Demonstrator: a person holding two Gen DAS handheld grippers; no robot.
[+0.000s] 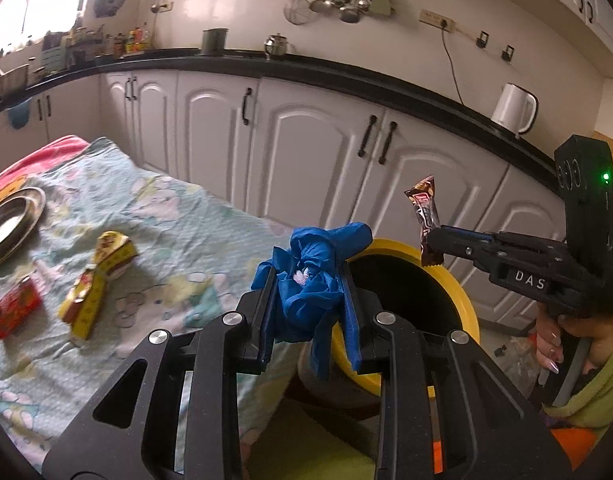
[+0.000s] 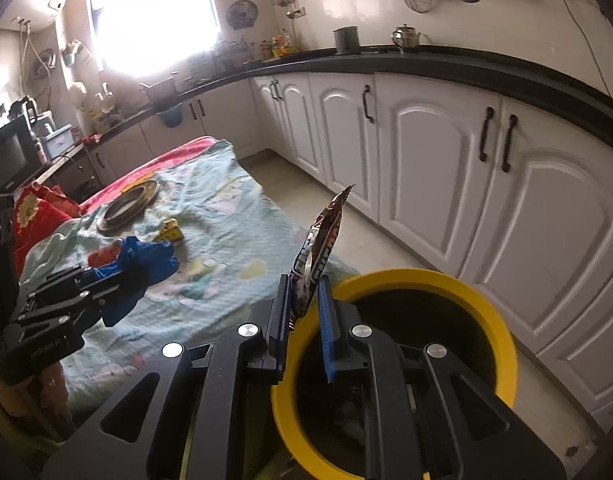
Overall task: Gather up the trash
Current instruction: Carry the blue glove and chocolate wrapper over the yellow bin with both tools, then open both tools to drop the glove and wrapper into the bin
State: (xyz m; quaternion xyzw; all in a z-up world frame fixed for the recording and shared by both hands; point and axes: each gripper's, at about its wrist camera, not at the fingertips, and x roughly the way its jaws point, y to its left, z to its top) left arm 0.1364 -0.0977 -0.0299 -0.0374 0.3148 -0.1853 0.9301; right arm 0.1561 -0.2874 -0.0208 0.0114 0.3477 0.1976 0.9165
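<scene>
Black tongs fill the bottom of both views. In the left wrist view, the left gripper (image 1: 310,300) is closed on a crumpled blue glove (image 1: 318,280). The glove bulges up between the two fingers, and one loose end hangs down below them. This gripper points forward and down, at the near rim of the yellow bin (image 1: 462,300) in the lower middle of the frame.

At the right side of that view, a hand (image 1: 578,344) with a green sleeve holds the handle of the right gripper (image 1: 432,242). It reaches in from the right, and its tips point left. It is pinched tight on a brown snack wrapper (image 1: 424,216), which stands up above the bin's far rim.

In the right wrist view, the same wrapper (image 2: 314,256) sticks up tall between the closed fingers in the middle of the frame. Just behind it, at the lower right, is the bin's dark open mouth. The left gripper shows at the left edge, holding the glove over the table.

At the left of the left wrist view, a table wears a pale blue cloth (image 1: 166,220). On it lie a yellow wrapper (image 1: 98,280), a red packet (image 1: 12,314) and a metal plate (image 1: 10,224). White cupboards (image 1: 306,140) run along the back.
</scene>
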